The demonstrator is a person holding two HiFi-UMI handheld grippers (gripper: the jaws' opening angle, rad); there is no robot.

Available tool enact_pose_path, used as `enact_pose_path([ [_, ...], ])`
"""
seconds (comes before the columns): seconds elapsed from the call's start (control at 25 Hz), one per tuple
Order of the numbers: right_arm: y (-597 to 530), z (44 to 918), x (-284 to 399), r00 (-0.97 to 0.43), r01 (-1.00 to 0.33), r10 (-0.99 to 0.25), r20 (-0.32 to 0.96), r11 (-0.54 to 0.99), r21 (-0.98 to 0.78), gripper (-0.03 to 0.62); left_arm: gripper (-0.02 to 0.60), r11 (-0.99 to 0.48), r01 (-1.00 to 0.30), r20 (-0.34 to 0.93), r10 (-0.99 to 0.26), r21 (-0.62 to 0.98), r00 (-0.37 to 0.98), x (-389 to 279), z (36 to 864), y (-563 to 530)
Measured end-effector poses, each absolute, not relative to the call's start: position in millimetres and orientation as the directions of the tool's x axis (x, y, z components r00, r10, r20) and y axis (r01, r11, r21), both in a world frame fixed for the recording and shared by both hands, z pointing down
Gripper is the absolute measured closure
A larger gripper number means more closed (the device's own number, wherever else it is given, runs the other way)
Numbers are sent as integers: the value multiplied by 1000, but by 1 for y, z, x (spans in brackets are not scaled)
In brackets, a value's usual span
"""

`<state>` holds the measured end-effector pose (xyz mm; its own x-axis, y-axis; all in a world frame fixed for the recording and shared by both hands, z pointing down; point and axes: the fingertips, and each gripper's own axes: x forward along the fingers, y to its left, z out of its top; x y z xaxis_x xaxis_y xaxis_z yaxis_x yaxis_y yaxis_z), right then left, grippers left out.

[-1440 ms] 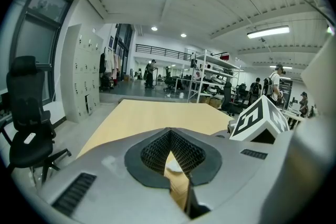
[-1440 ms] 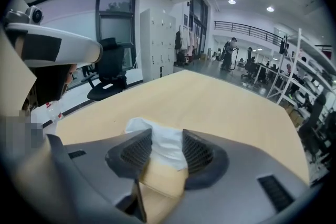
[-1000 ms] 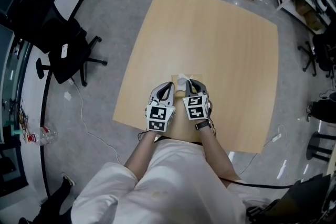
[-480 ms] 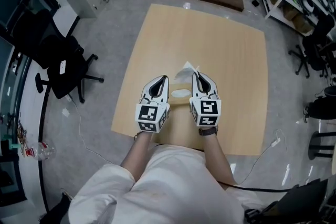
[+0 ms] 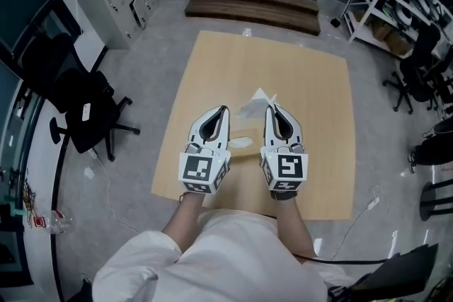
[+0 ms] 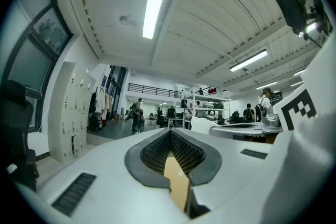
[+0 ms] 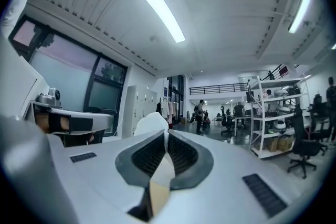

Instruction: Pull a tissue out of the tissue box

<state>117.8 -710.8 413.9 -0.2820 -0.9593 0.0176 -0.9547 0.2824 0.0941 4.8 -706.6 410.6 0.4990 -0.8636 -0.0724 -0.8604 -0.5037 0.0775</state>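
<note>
The right tongs (image 5: 272, 108) are pressed together on a corner of the tissue (image 5: 256, 101). In the right gripper view, white paper pokes out past the tips (image 7: 149, 124). The sheet hangs from that pinch, down and to the left, in the air above the worktop (image 5: 311, 95). The tissue box (image 5: 245, 151) sits below, between the two tongs, with a pale oval at its slot. From the head view I cannot tell whether the lower edge of the sheet is free of the slot or caught in it.

The left tongs (image 5: 225, 109) are also pressed together, with nothing visibly between them, and are held up level beside the right ones. So nothing steadies the box.

That is the main risk. If the tail of the sheet is caught, a further pull could lift or tip the light box, or drag it across the worktop. A sharp tug could also tear the thin paper at the small pinched corner and leave a scrap in the tongs. The grip covers only an edge, so the sheet could slip out and drop. The next tissue may also come out with this one.
</note>
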Motion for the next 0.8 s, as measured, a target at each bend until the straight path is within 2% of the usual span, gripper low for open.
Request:
enact_pose_path([
  [0.8,-711,410,116,-288,-949,-958,12,287,131,579,594,-523,-846,-88,-852,105,516,4,411,-709],
])
